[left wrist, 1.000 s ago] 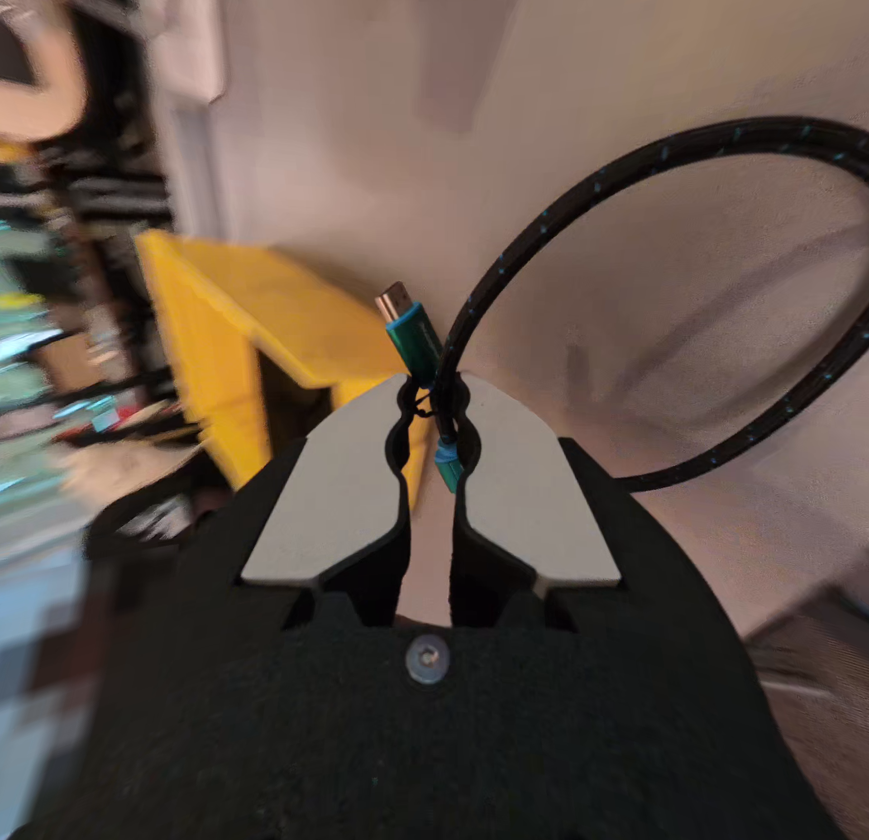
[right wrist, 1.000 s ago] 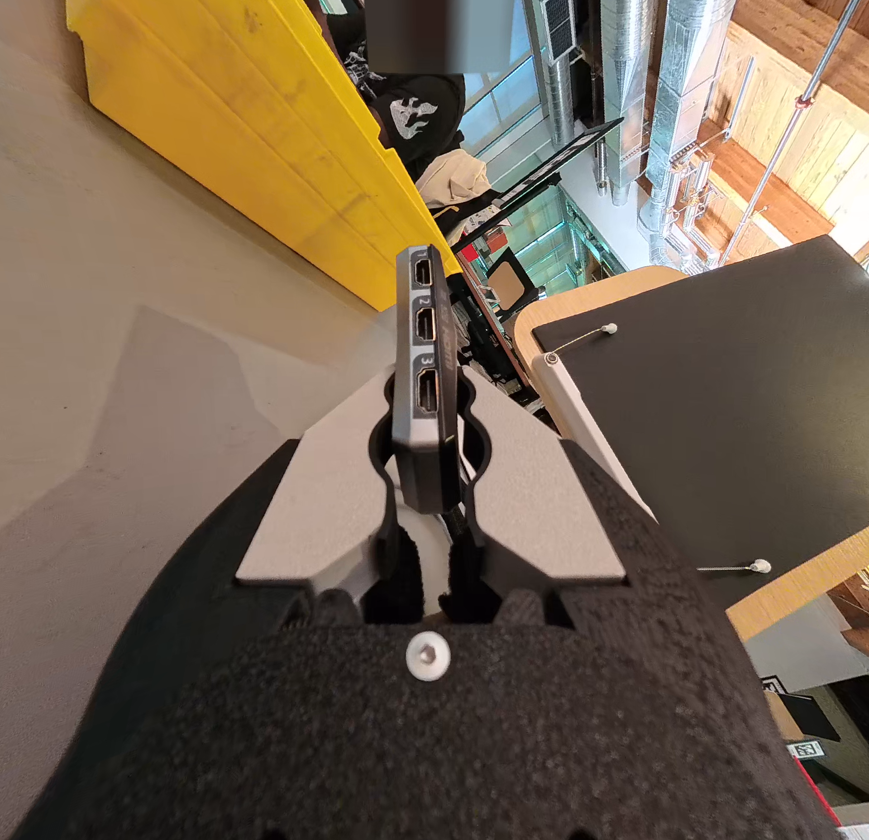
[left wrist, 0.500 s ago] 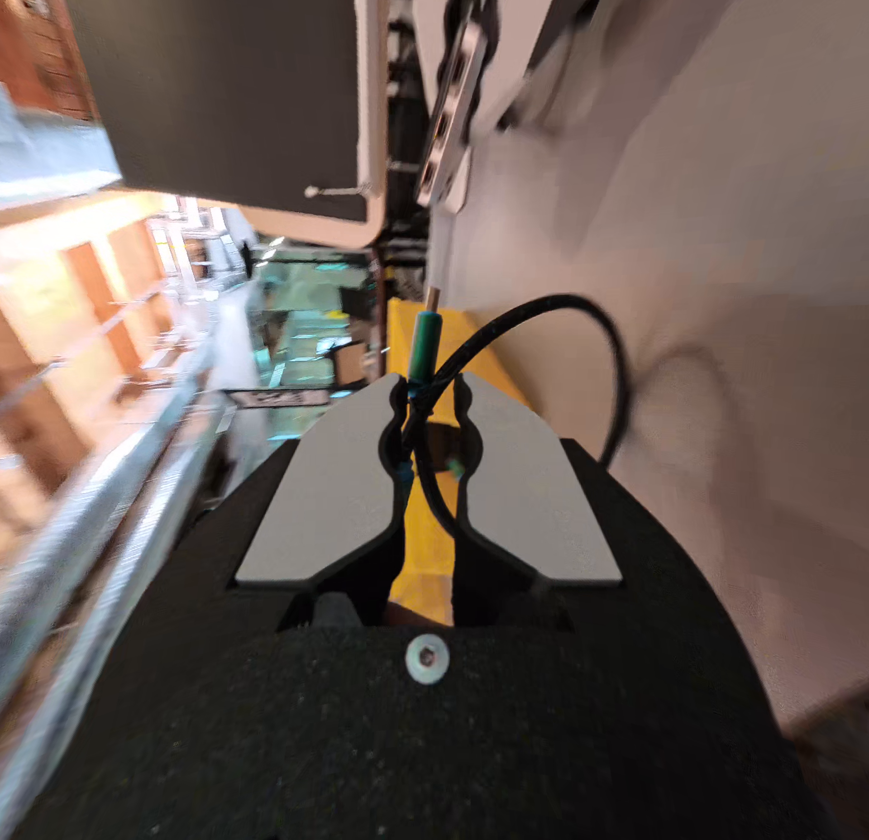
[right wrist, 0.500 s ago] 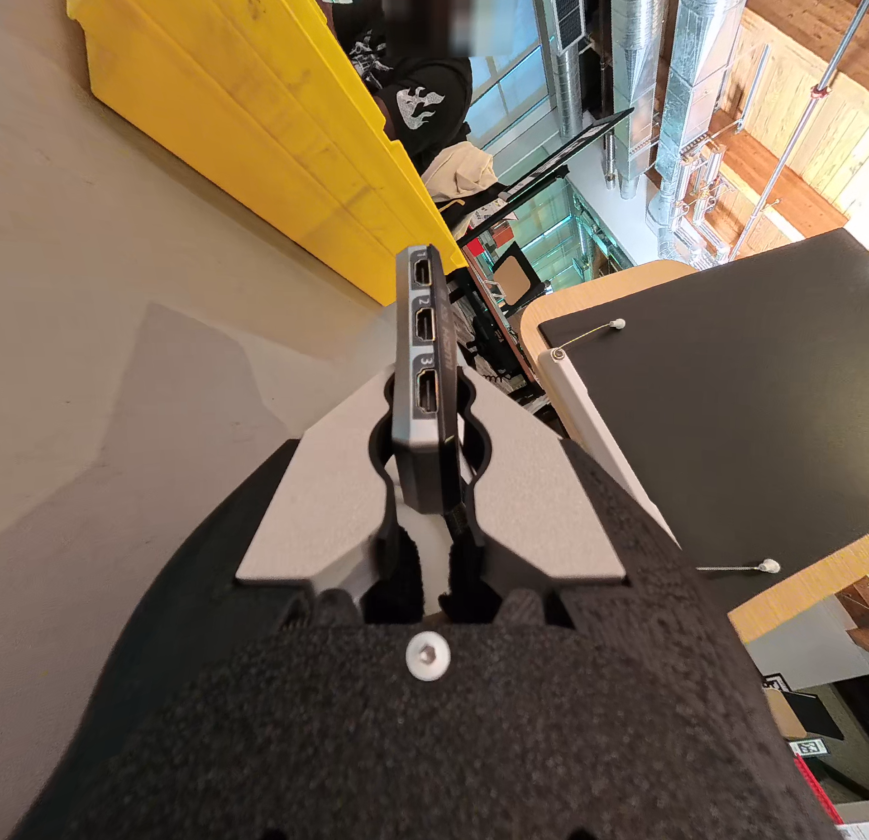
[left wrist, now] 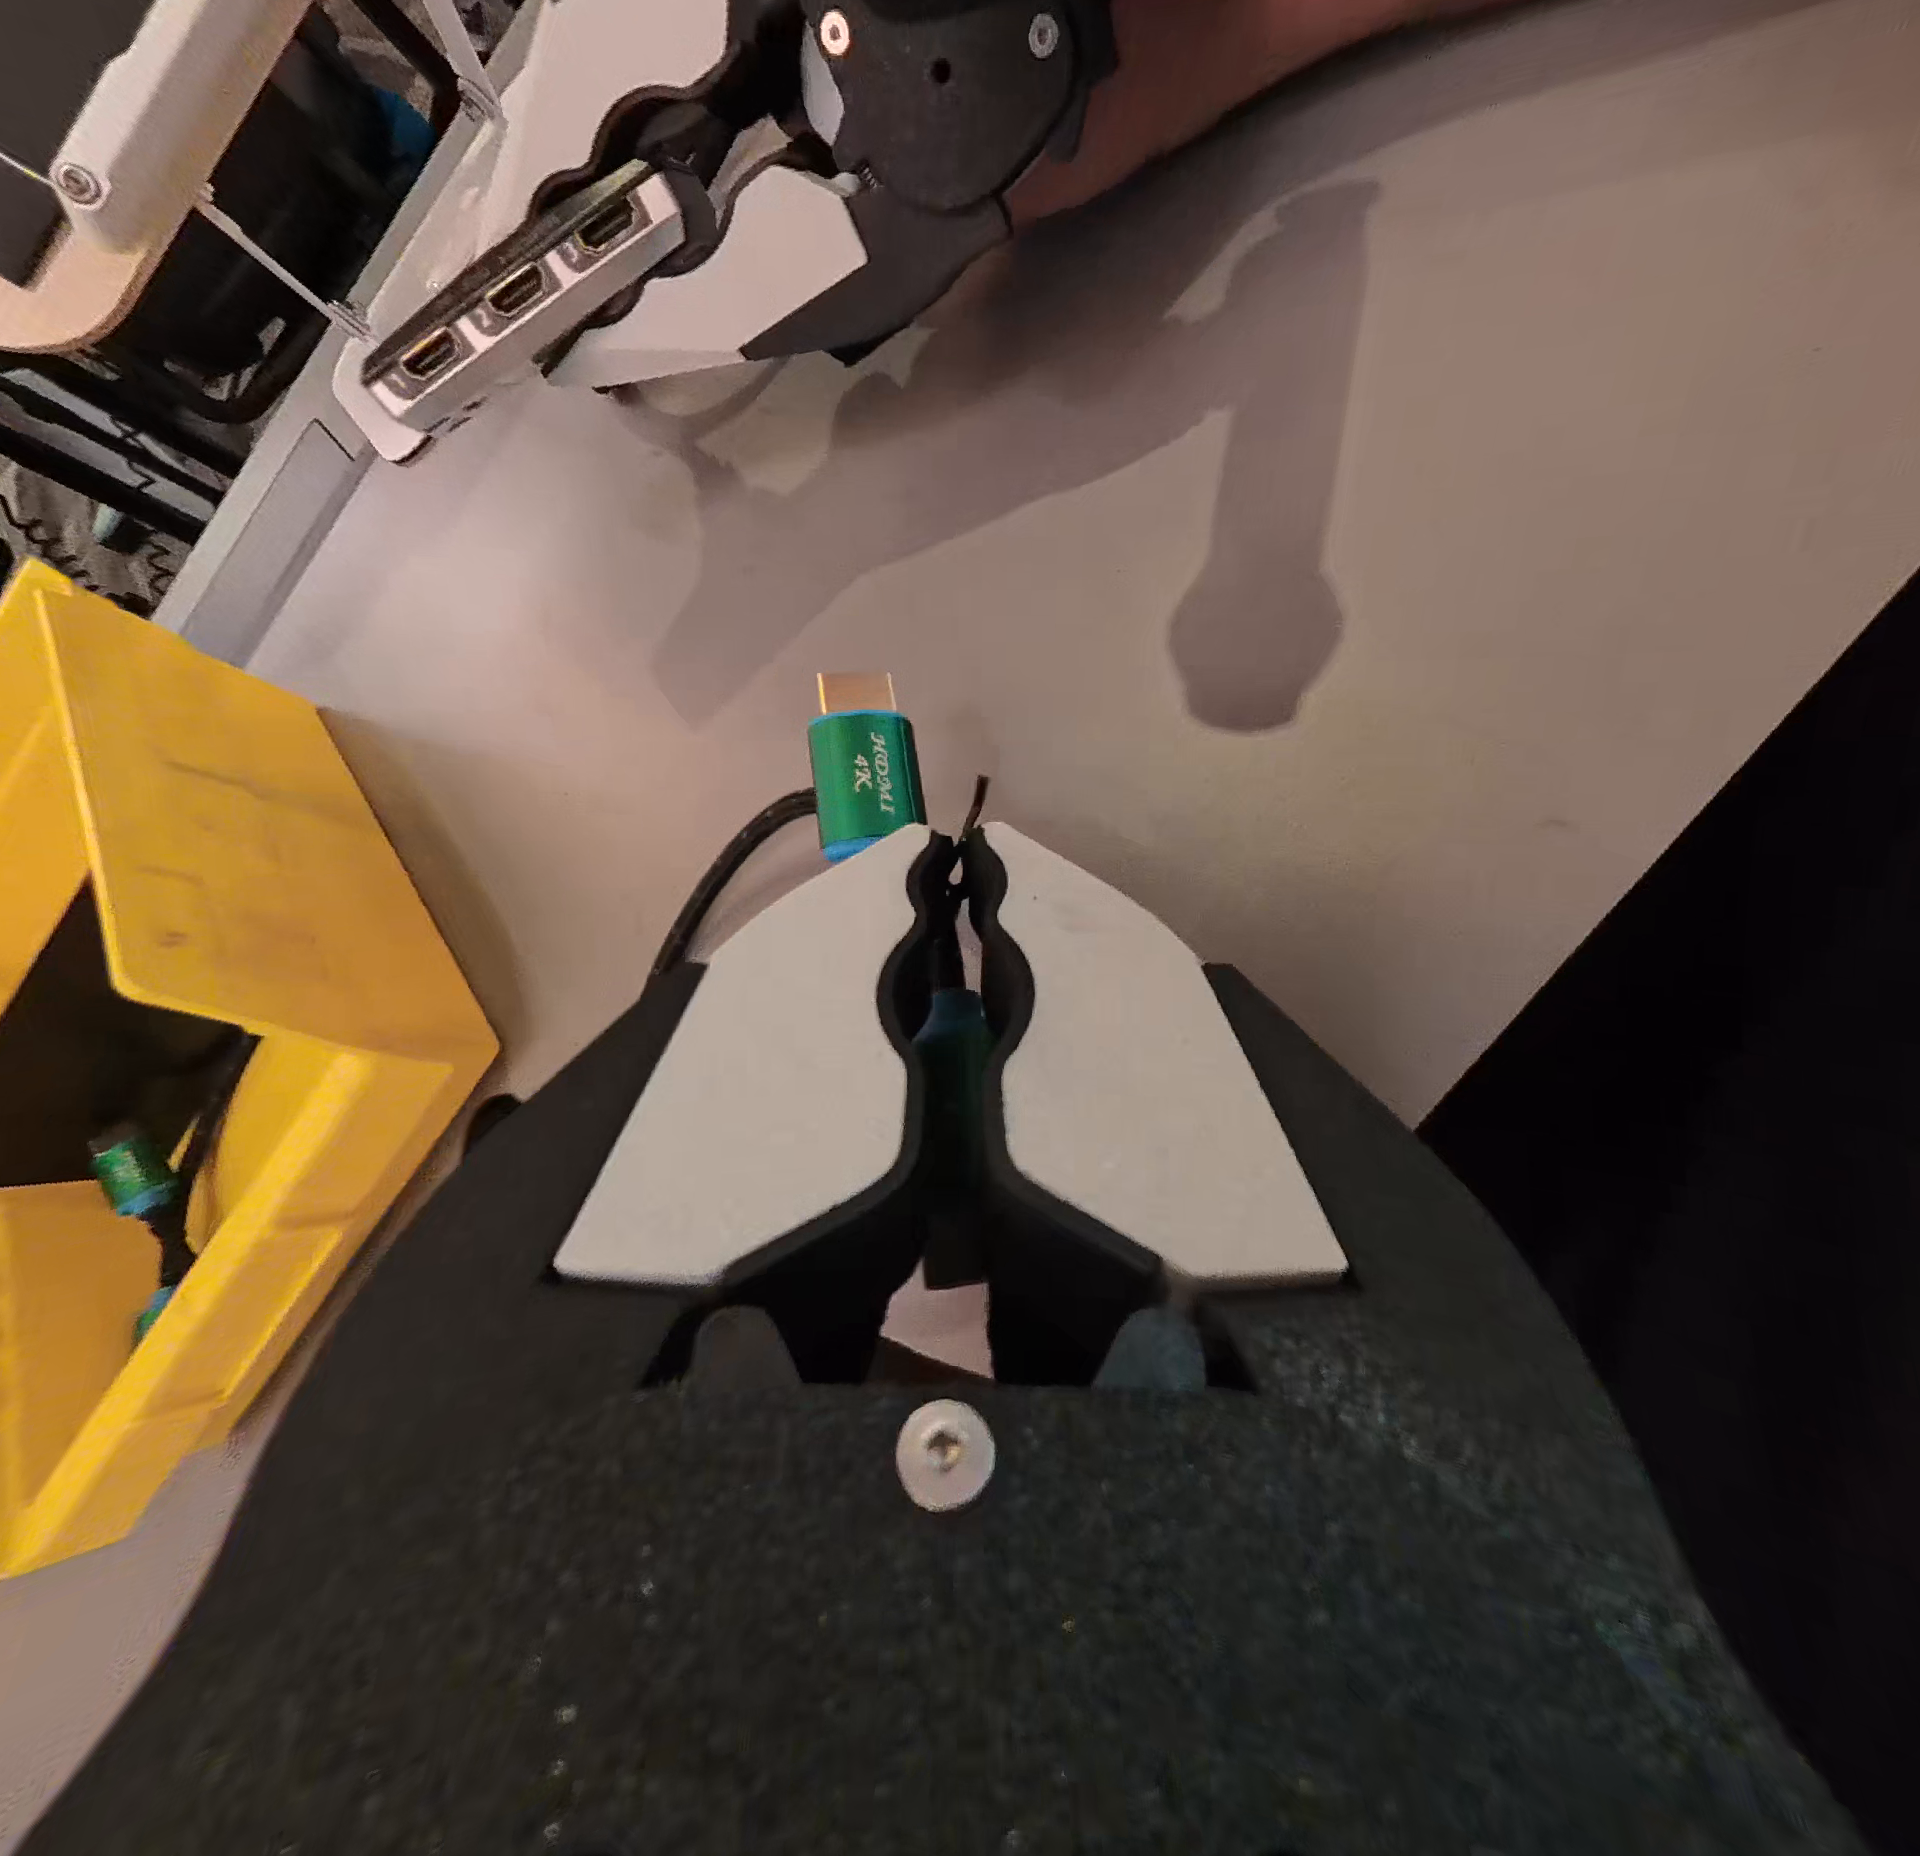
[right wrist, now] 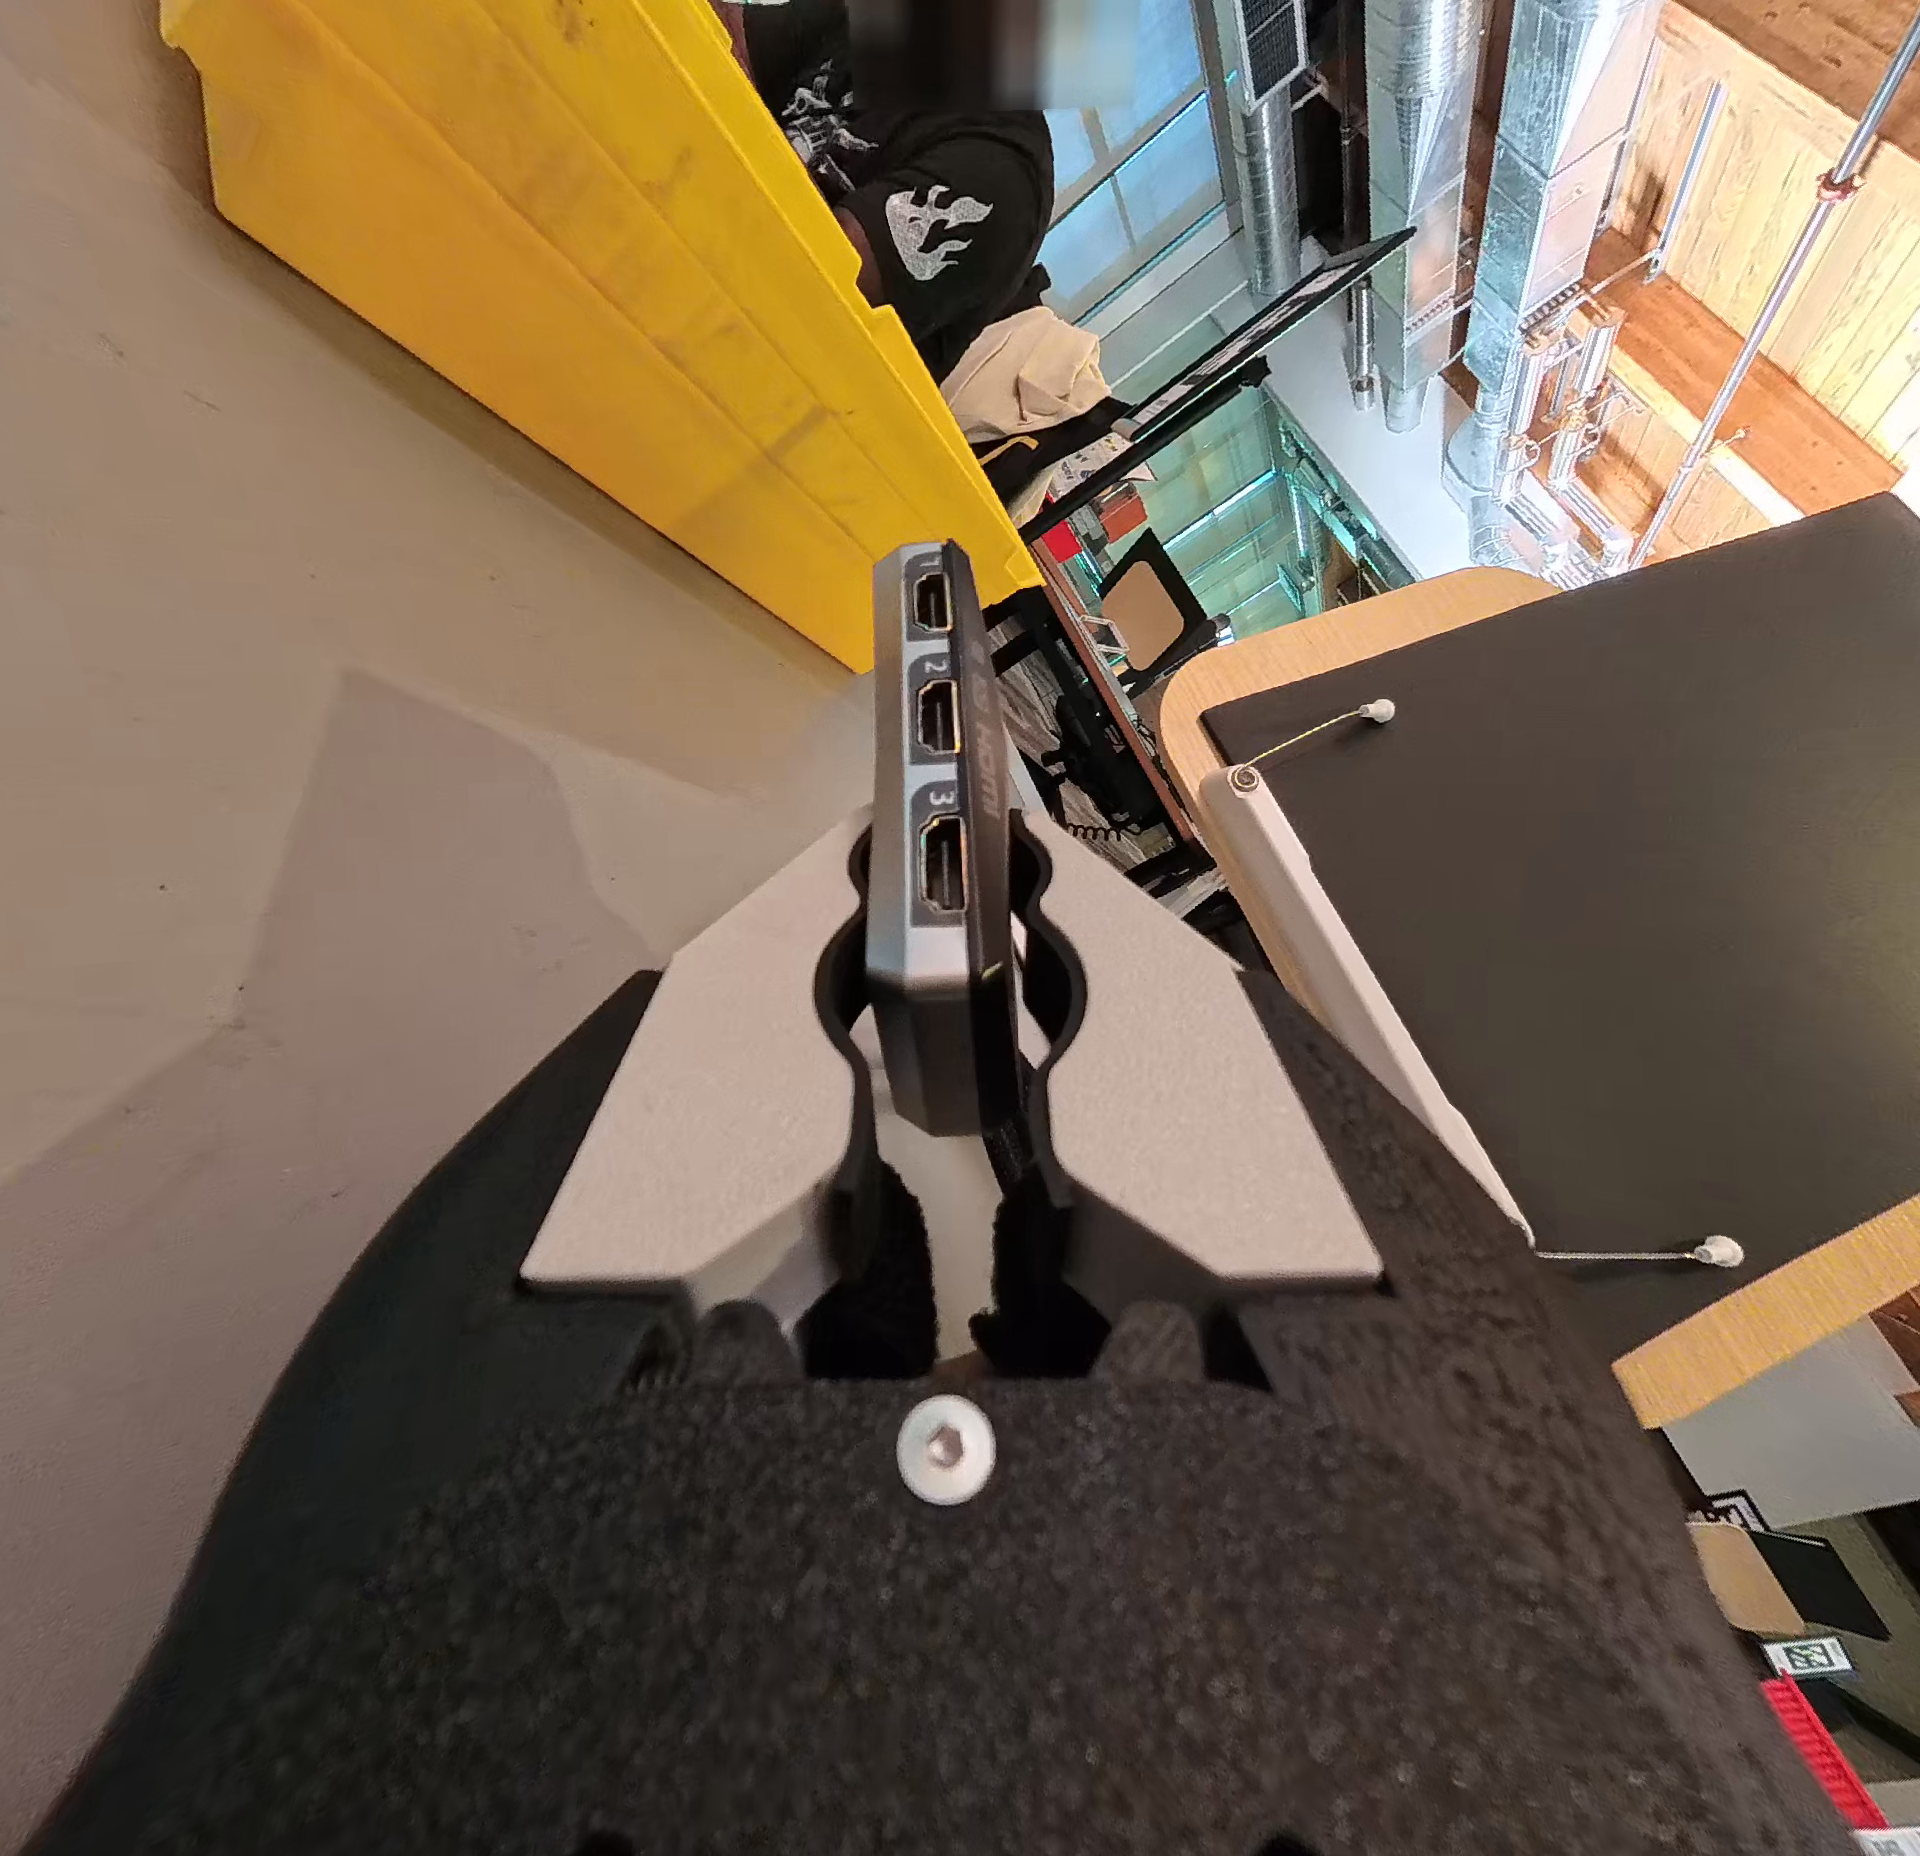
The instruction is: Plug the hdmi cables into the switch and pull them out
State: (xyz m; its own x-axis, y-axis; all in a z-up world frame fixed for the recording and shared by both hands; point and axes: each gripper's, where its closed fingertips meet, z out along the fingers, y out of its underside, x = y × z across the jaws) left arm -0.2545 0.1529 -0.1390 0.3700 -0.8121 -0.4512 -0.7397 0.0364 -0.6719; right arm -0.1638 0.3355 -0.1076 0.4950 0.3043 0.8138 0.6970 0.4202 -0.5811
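Note:
In the left wrist view my left gripper (left wrist: 956, 842) is shut on a black HDMI cable (left wrist: 717, 887). One green plug (left wrist: 862, 767) with a metal tip sticks out just past my left fingertip. A second green plug (left wrist: 951, 1048) sits between the fingers. At upper left my right gripper (left wrist: 561, 268) holds the silver switch (left wrist: 488, 305), which has three open ports facing me. In the right wrist view the right gripper (right wrist: 940, 871) is shut on the switch (right wrist: 930, 726), held on edge above the grey table (right wrist: 260, 767). The plug and the switch are well apart.
A yellow bin (left wrist: 208, 975) stands to the left on the table (left wrist: 1039, 559) and holds more green-plugged cables (left wrist: 130, 1172); it also shows in the right wrist view (right wrist: 571, 248). A black board with a wooden edge (right wrist: 1558, 923) and a person in black (right wrist: 935, 206) are beyond. Left tips to right tips: about 20 cm.
My left gripper has swung round with the cable; the switch and right gripper now show clearly at upper left, and the wide cable loop is out of sight. The right gripper has barely moved.

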